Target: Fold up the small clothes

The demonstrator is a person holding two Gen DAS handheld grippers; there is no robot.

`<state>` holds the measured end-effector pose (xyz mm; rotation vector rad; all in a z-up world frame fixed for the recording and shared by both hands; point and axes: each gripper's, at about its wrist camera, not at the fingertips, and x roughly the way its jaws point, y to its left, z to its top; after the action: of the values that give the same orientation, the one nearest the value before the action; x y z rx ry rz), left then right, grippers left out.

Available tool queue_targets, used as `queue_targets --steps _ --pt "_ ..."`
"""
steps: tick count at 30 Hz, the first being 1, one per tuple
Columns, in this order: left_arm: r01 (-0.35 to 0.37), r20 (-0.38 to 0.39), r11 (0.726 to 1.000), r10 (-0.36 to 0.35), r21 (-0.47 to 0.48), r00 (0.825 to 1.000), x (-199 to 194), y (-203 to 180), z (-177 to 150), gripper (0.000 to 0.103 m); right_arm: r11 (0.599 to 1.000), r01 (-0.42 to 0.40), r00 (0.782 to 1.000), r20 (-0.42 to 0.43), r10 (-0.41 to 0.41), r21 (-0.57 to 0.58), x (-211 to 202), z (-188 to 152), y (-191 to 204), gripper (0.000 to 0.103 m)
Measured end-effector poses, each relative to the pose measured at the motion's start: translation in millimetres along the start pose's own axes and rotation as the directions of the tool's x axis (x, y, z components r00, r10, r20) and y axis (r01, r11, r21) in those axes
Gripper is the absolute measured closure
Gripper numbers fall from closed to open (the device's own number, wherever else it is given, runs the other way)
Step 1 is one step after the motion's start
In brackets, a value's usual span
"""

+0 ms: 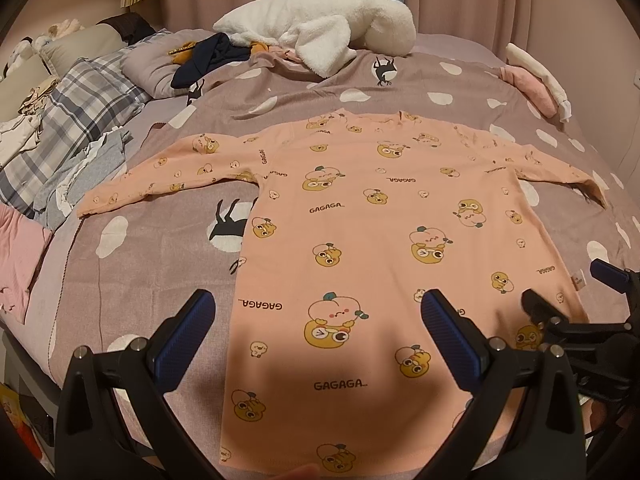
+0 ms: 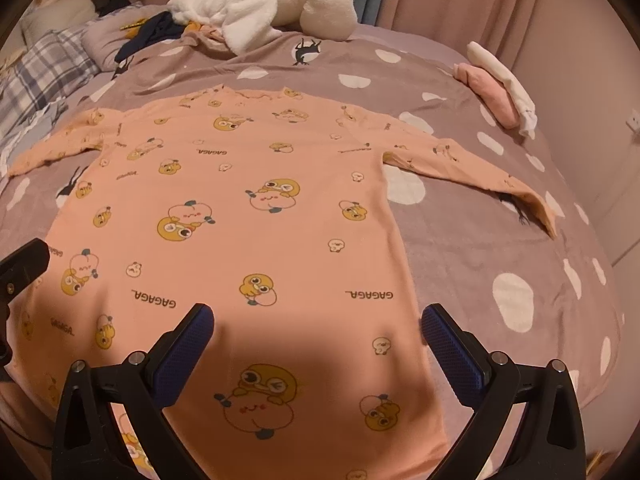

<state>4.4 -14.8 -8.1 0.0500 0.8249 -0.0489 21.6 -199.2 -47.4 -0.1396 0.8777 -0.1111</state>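
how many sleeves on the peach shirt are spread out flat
2. The peach shirt lies flat on the bed: one sleeve stretches out toward the plaid bedding, the other sleeve toward the folded pink clothes. Neither is folded in yet.

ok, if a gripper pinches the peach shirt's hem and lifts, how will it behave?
The peach long-sleeved shirt lies thin and flat, so it will likely drape limply. Its spread sleeves would probably trail. It may drag on the fuzzy bedspread rather than slide.
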Motion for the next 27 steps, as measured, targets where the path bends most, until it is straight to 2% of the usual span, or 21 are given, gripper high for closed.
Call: queue_targets --steps 3,5,9,11,13,16,18,20,21,23,25,26,27 --pt "-0.003 -0.008 1.000 0.003 -0.010 1.000 5.5 0.4 3.1 0.000 0.998 -0.049 0.999 0.014 0.048 0.043 0.4 2.2 -15.7 0.000" --pt "-0.008 -0.017 1.000 0.008 -0.012 1.000 10.4 -0.2 5.7 0.000 0.990 -0.090 0.996 0.020 0.089 0.106 5.0 7.6 -39.8 0.000" --pt "-0.014 -0.029 1.000 0.014 -0.019 0.999 21.1 -3.3 10.9 0.000 0.963 -0.106 0.994 0.021 0.104 0.247 20.9 20.1 -106.3 0.000" --pt "-0.020 -0.038 1.000 0.019 -0.023 0.999 28.5 -6.9 13.6 0.000 0.934 -0.142 0.990 0.044 0.135 0.328 32.8 24.5 -149.9 0.000" --pt "-0.025 -0.052 0.999 0.024 -0.024 0.998 36.6 -12.1 16.3 0.000 0.878 -0.198 0.980 0.065 0.189 0.436 47.9 24.9 -194.8 0.000" --pt "-0.023 -0.057 0.999 0.021 -0.025 0.998 45.9 -22.3 20.4 0.000 0.741 -0.308 0.946 0.112 0.303 0.597 78.9 21.5 -262.3 0.000" --pt "-0.014 -0.061 1.000 0.013 -0.020 0.998 52.0 -30.0 22.5 0.000 0.665 -0.320 0.940 0.135 0.315 0.675 98.8 18.7 -297.9 0.000" --pt "-0.006 -0.073 1.000 0.006 -0.006 0.997 59.9 -38.4 23.8 0.000 0.551 -0.310 0.938 0.153 0.312 0.775 121.2 11.0 -332.6 0.000" --pt "-0.005 -0.082 1.000 0.005 0.009 0.997 64.7 -43.5 24.0 0.000 0.481 -0.320 0.931 0.178 0.318 0.816 130.8 5.8 -345.6 0.000" --pt "-0.009 -0.099 0.999 0.013 0.046 0.995 74.2 -52.5 23.9 0.000 0.295 -0.405 0.889 0.297 0.350 0.865 150.4 -4.8 -370.2 0.000" --pt "-0.021 -0.117 0.997 0.030 0.080 0.993 86.3 -61.1 23.6 0.000 0.159 -0.441 0.865 0.371 0.338 0.883 159.2 -9.4 -384.9 0.000" --pt "-0.024 -0.127 0.996 0.035 0.088 0.991 91.9 -63.5 23.9 0.000 0.119 -0.449 0.859 0.391 0.330 0.886 162.0 -7.5 -389.9 0.000" --pt "-0.024 -0.137 0.996 0.036 0.092 0.990 97.4 -65.4 24.9 0.000 0.099 -0.450 0.856 0.397 0.331 0.888 165.4 -3.7 -392.0 0.000"
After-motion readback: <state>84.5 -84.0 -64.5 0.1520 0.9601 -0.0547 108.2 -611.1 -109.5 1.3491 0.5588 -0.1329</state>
